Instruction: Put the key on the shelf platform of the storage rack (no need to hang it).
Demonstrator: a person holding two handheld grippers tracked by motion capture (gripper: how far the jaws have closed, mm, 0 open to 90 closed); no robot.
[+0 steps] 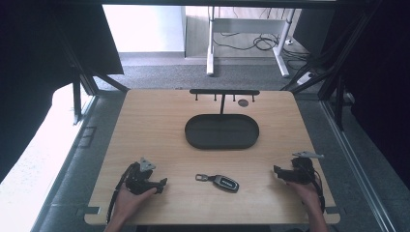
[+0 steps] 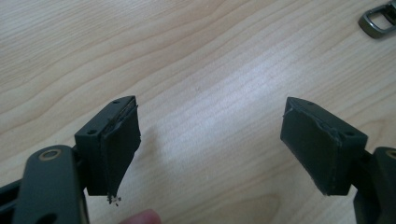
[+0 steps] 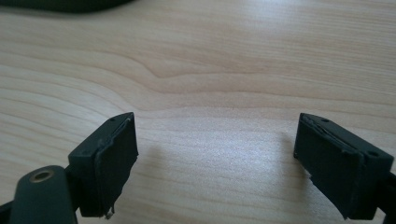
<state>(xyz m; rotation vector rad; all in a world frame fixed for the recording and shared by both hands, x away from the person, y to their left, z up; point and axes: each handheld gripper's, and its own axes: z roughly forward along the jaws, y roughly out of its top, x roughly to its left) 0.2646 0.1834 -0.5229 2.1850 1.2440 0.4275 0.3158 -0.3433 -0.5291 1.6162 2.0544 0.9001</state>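
High view first: a pale wooden table (image 1: 159,125) with soft, wavy grain carries a car key fob (image 1: 226,182), a small dark oblong with a grey face and a metal loop at its left end. It lies flat near the front edge, between the two grippers and touching neither. Behind it, toward the far side, sits a matte black oval tray (image 1: 222,131) with a low raised rim, and from behind that rises a thin black stand (image 1: 224,93) whose flat crossbar bears short pegs.

At the near left, the left gripper (image 1: 163,182), black and angular with a grey three-cornered plate on top, rests in a hand and points toward the fob. The right gripper (image 1: 276,170), at the near right, points inward too.

Left gripper view shows the left gripper's jaws spread wide over bare wood, their blocky dark pads (image 2: 121,149) worn and ragged along the edges; the fob's squared metal loop (image 2: 379,21) shows at the upper right corner. Right gripper view shows that gripper's jaws just as wide apart, with nothing between them but smooth, lightly glossy grain, and the tray's dark edge along the top.
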